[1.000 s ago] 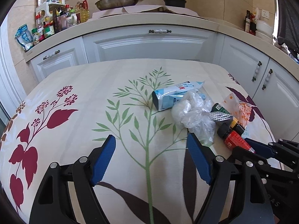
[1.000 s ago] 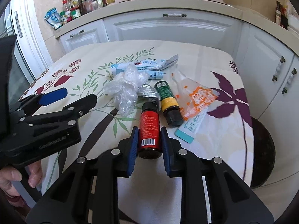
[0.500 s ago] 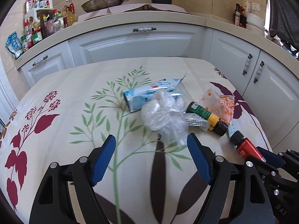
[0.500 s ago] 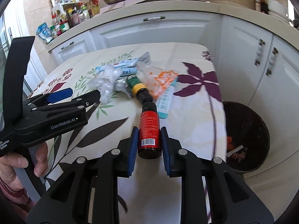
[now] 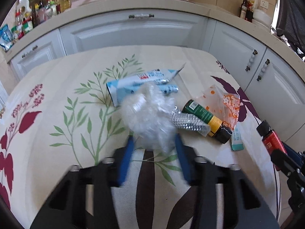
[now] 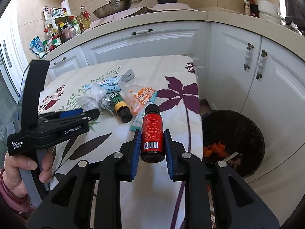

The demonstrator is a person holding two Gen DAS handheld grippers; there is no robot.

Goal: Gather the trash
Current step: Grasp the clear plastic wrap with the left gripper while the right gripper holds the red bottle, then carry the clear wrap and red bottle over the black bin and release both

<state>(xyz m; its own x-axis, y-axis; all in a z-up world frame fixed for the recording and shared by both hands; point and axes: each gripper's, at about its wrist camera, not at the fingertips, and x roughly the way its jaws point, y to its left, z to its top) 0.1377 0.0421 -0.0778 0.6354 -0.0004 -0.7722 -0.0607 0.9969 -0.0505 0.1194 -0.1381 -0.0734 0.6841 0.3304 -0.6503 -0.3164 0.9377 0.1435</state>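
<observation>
Left gripper has just been closing its jaws w/ the crumpled clear plastic bag between them. The pads sit at the bag's near end, but it's all motion blur there, so can't tell if they're actually pinching yet. Right gripper is clamped on the red bottle, held by the lower body, cap pointing away, hovering over the table edge near the black bin on the floor.

Handling, imo: the bag is super light and squishy, no stiffness at all, prob slippery film. Grab a thick bunched bit, not a loose flap, or it'll just slide out. Red bottle looks rigid and smooth; mid-body grip across the label seems fine. Whether it's glass or plastic idk.

Count on the tablecloth: 1 clear bag, 1 blue/white tube-ish wrapper touching the bag on the far side, 1 silver foil blister thing beside it, 1 green bottle w/ yellow band, 1 orange printed packet, 1 teal-ended strip poking out under that. Plus 1 red bottle in the air. Bin already has some orange scraps in it.
</observation>
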